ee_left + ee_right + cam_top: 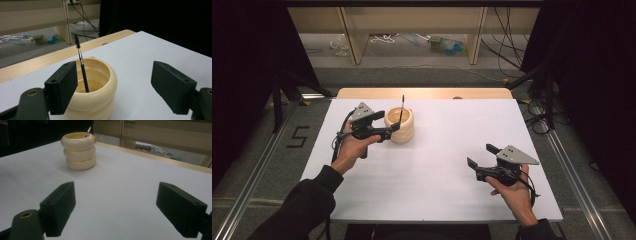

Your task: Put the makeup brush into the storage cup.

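Note:
A cream ribbed cup [400,126] stands on the white table top [437,175] at the back left. A thin black brush [402,106] stands upright in it, bristle end up. My left gripper [388,124] is open right beside the cup, with nothing held. In the left gripper view the cup [95,100] sits just past the left jaw, and the brush [83,70] leans inside it; the left gripper [116,86] gapes wide. My right gripper [482,155] is open at the front right, far from the cup [79,151]. The right gripper [116,207] holds nothing.
A wooden strip [422,93] runs along the table's far edge. Beyond it are wooden shelf legs [354,37], cables and small clutter [444,45] on the floor. Dark curtains hang on both sides. Metal rails [572,175] flank the table.

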### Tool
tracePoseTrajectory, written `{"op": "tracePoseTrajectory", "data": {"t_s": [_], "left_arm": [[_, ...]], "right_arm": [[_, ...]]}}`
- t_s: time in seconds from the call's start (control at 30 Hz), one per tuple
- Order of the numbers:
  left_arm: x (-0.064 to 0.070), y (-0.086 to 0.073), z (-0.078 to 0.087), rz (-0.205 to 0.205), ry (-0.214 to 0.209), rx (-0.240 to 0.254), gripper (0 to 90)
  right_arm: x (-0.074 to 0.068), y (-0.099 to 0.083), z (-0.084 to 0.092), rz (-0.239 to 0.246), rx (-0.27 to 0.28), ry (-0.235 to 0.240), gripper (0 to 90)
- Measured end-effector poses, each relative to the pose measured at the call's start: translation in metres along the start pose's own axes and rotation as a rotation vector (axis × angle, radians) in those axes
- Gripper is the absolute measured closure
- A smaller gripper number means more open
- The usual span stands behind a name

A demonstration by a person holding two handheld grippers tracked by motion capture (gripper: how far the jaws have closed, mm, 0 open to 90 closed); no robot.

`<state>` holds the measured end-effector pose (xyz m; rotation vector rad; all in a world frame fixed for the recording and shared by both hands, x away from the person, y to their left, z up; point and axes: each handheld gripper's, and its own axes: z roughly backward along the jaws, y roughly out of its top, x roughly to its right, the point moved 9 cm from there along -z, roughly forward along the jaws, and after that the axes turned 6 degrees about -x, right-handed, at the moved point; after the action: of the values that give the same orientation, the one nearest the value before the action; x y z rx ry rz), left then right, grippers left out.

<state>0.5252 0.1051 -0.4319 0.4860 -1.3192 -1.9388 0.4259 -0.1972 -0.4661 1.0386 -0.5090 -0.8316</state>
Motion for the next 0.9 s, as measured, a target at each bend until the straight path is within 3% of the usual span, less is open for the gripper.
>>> {"op": "tracePoseTrajectory", "data": {"t_s": [0.4, 0.9], "left_arm": [[0.006, -0.015, 0.005, -0.012, -0.001, -0.019, 20.8], [0.019, -0.02, 0.016, -0.027, -0.026, -0.001, 19.3]], "right_arm": [[-0.001, 0.001, 0.0, -0.004, 0.006, 0.01, 17.0], [-0.001, 0.001, 0.0, 0.0, 0.006, 0.005, 16.9]]}}
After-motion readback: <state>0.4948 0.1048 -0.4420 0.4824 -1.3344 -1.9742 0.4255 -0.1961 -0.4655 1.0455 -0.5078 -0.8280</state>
